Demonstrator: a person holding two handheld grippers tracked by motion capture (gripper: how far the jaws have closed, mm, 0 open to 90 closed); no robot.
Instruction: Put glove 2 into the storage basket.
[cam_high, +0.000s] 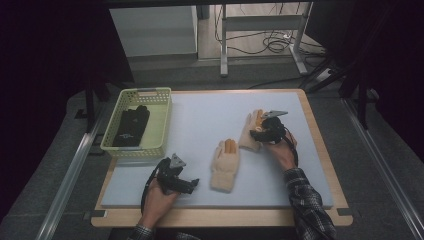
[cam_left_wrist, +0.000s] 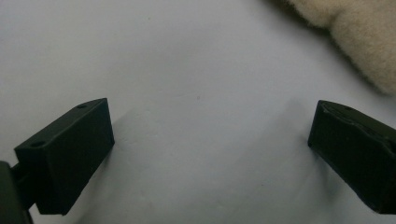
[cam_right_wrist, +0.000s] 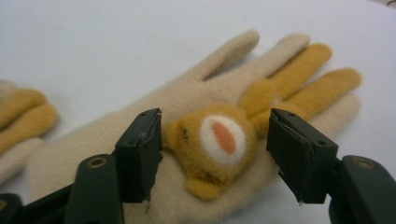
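**Two cream gloves on a pale mat, one framed by the right gripper**

A pale grey mat (cam_high: 200, 125) is laid over a wooden table (cam_high: 320, 150), with dark curtains at both sides and a grey floor with loose cables seen beyond the far edge. At the mat's far left corner a yellow basket (cam_high: 162, 120) is set, and a pair of black gloves (cam_high: 131, 126) is seen lying inside it.

Two cream gloves with orange patches are laid on the mat. The nearer glove (cam_high: 224, 165) is placed around the middle, cuff toward the person and fingers pointing away. The farther glove (cam_high: 248, 134) lies just beyond and to its right, partly covered in the high view by the right gripper (cam_high: 257, 134), which is held in the person's right hand (cam_high: 281, 152) under a plaid sleeve (cam_high: 305, 200).

In the right gripper view, the jaws of the right gripper (cam_right_wrist: 215, 156) are seen parted and lowered over the farther glove (cam_right_wrist: 187, 102), one jaw at each side of an orange plush animal face (cam_right_wrist: 212, 142) sewn on its back; whether they touch the fabric cannot be told.

The left gripper (cam_high: 192, 184) is held in the left hand (cam_high: 159, 197) low over the mat's near edge, just left of the nearer glove's cuff. In the left gripper view its jaws are spread wide over bare mat (cam_left_wrist: 196, 93), nothing between them, and a cream edge of the nearer glove (cam_left_wrist: 359, 32) is seen at the upper right.
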